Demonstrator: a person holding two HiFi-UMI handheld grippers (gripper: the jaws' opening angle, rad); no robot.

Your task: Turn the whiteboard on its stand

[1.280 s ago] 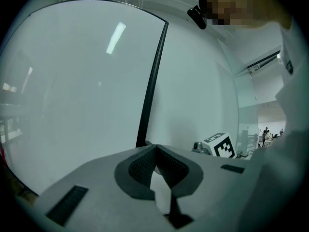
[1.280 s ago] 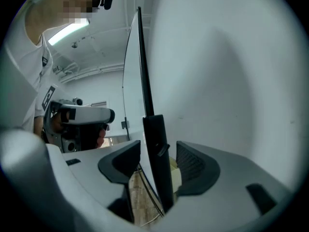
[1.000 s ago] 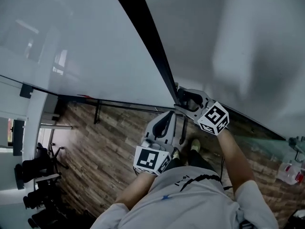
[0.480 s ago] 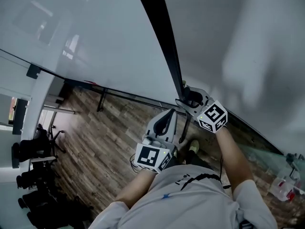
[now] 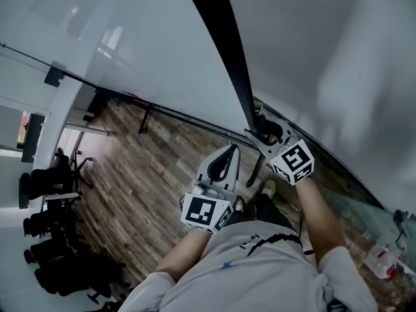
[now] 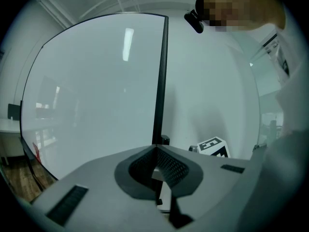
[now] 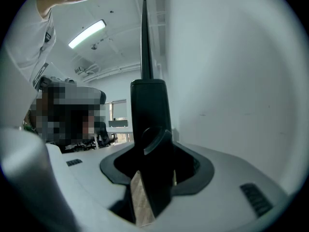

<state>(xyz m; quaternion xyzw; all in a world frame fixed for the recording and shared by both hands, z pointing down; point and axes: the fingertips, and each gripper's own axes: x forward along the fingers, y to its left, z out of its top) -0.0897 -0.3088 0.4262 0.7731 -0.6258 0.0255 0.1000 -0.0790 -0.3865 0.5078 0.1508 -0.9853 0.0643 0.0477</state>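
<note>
**Two grippers at one whiteboard edge**

One whiteboard stands ahead of me. Its black edge runs up on the right.

My right gripper straddles that edge. Its jaws have just been closing, and slivers of floor show beside the edge, so they do not clamp it.

My left gripper, nearer and to the left, is clenched on nothing.

Marker cubes: two, the left cube and the right cube.

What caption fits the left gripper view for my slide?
Closed, empty left tongs point at the black edge of the whiteboard.
</note>
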